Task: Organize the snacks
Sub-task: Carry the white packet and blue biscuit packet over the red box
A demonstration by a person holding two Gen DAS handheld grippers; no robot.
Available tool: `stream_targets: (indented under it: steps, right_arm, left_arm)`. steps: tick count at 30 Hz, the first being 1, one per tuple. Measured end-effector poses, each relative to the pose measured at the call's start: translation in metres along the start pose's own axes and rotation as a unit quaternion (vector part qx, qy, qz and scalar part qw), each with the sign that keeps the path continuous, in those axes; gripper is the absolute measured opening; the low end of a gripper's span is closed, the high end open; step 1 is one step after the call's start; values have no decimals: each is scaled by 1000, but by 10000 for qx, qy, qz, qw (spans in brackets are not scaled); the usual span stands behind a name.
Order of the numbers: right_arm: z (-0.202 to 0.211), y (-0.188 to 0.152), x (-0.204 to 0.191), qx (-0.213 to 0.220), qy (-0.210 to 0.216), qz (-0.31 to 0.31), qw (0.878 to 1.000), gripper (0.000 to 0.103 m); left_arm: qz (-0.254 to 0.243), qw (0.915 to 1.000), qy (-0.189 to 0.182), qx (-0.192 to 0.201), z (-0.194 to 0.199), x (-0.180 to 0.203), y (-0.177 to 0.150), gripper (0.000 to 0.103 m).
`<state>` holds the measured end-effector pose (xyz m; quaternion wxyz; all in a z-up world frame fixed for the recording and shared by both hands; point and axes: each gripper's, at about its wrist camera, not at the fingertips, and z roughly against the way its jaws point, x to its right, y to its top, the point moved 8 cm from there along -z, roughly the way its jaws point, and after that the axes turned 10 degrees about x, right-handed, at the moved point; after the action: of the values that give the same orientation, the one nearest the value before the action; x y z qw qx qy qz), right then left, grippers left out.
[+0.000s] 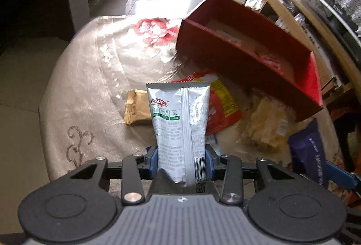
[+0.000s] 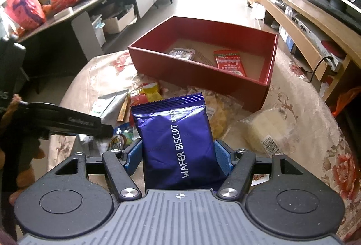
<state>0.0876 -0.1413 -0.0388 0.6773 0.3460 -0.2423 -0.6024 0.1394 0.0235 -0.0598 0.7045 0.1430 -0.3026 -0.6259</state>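
My left gripper (image 1: 181,161) is shut on a silver snack packet (image 1: 180,118) and holds it upright above the table. My right gripper (image 2: 178,154) is shut on a purple wafer biscuit pack (image 2: 176,136), also raised. A red cardboard box (image 2: 259,89) stands at the far side of the table; it shows in the left wrist view too (image 1: 237,57). Inside it lie a red sachet (image 2: 230,62) and a small grey packet (image 2: 182,53). Loose snacks lie in front of the box: a red-yellow pack (image 1: 225,105), a brown pack (image 1: 137,107) and a clear bag of yellow chips (image 1: 266,125).
The round table carries a beige flowered cloth (image 2: 315,132). A clear bag of white snacks (image 2: 268,130) lies right of my right gripper. The left gripper's body (image 2: 67,121) reaches in from the left. A dark counter (image 2: 67,5) and a TV cabinet (image 2: 304,26) flank the room.
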Motion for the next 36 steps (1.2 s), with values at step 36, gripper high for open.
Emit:
stream_targets:
  steps: [36]
  right_arm:
    - [-105, 104, 68, 459, -591, -661, 9950, 73]
  left_arm:
    - [-781, 9947, 4, 670, -109, 95, 140, 41]
